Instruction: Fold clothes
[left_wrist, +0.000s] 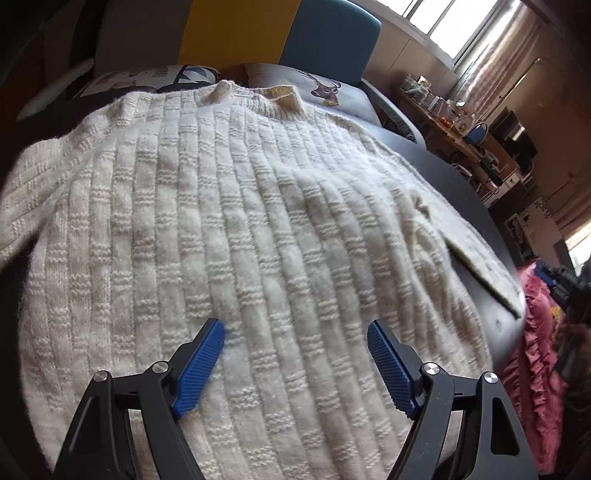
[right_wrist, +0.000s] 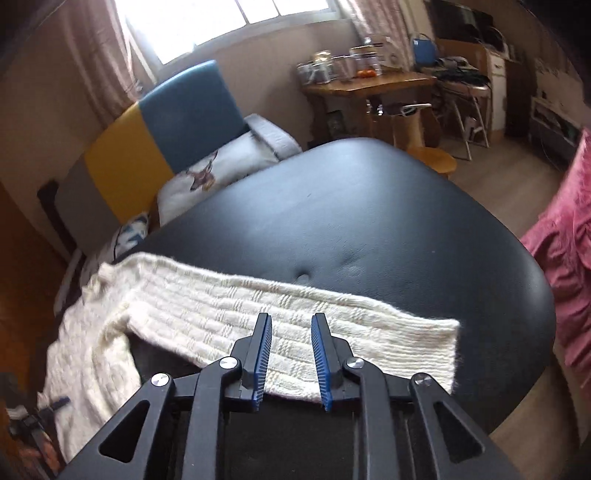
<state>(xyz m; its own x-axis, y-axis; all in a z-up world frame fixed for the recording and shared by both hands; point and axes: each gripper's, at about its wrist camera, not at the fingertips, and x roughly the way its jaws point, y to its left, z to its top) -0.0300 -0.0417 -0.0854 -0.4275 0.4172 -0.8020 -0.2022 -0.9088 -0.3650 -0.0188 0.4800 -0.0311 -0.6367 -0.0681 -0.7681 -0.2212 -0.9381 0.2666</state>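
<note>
Folding looks barely begun: cream knit sweater (left_wrist: 240, 221) lies spread flat on the black padded table (right_wrist: 369, 206), sleeve (right_wrist: 295, 321) outstretched, left gripper (left_wrist: 295, 354) wide open above it, right gripper (right_wrist: 291, 354) part-open over the sleeve, holding nothing.

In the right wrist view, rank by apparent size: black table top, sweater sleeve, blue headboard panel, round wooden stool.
Largest to smallest:
1. black table top
2. sweater sleeve
3. blue headboard panel
4. round wooden stool
The headboard and stool stand farther off, so their true sizes are unsure.
</note>
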